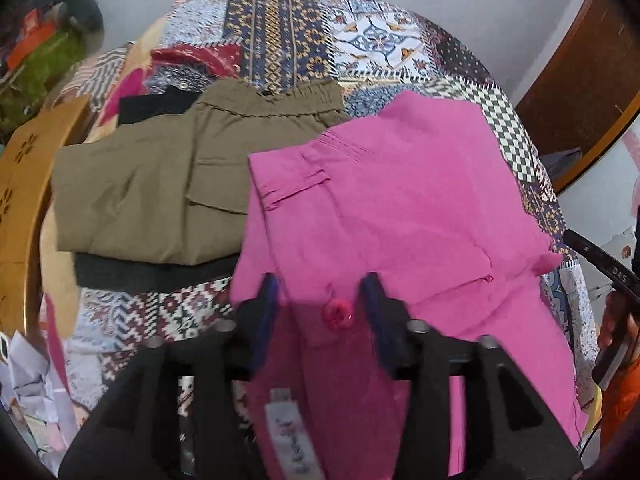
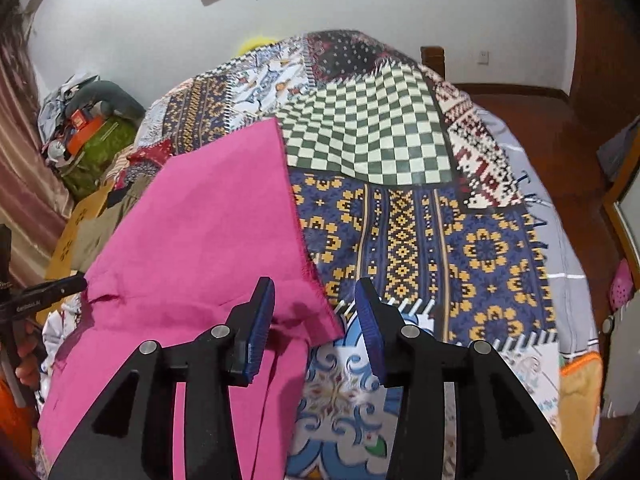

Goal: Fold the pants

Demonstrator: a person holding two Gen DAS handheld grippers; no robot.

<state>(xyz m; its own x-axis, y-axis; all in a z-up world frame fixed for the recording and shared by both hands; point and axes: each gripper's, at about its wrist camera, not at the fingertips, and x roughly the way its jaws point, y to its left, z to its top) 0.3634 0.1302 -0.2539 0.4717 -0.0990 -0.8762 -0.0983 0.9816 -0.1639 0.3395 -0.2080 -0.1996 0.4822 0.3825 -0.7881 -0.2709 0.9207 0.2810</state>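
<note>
Pink pants [image 1: 404, 208] lie partly folded on the patchwork bedspread [image 1: 288, 36], their near part hanging over the bed's front edge. My left gripper [image 1: 322, 294] is open, its fingers standing on either side of the pink button [image 1: 337, 314] at the waistband. In the right wrist view the pink pants [image 2: 208, 232] fill the left half. My right gripper [image 2: 316, 316] is open over the pants' right corner, left finger [image 2: 262, 316] above the cloth, right finger above the bedspread [image 2: 480, 248].
Folded olive pants [image 1: 160, 184] lie on a black garment [image 1: 152, 274] left of the pink pants. A brown cardboard box [image 1: 24, 184] stands at the bed's left. A wooden door [image 1: 580, 92] is to the right. Clutter [image 2: 88, 128] is piled by the wall.
</note>
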